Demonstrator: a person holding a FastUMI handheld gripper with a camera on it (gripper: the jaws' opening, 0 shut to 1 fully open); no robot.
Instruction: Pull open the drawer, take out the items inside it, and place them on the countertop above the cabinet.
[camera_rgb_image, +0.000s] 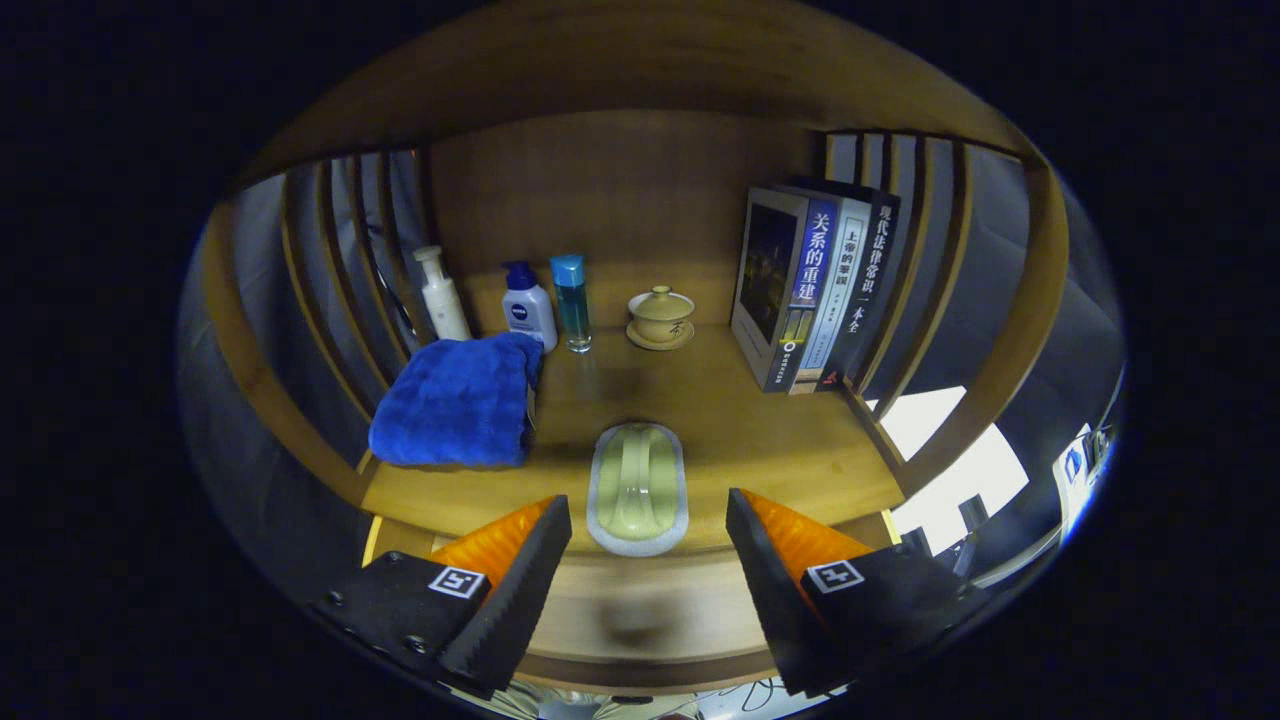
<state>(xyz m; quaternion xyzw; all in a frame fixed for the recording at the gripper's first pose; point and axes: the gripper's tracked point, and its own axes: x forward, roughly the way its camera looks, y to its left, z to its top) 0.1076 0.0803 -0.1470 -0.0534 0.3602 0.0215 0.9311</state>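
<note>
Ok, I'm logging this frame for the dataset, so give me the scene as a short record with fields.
surface: wooden countertop with slatted sides
tool: tool open, fingers apart, holding nothing
between the fingers: pale green oblong item lying flat at the countertop's front edge
left side: folded blue towel
back row: white pump bottle, blue-capped pump bottle, clear blue bottle, lidded tea cup on saucer
right side: books standing upright

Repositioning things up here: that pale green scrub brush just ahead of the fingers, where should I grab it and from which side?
Grip the raised handle ridge along the middle of the scrub brush, from above. It lies flat on the countertop with its long axis pointing away from the open gripper, so the fingers can straddle the ridge across its narrow width. The blue towel sits close on one side, so avoid sweeping in sideways.
</note>
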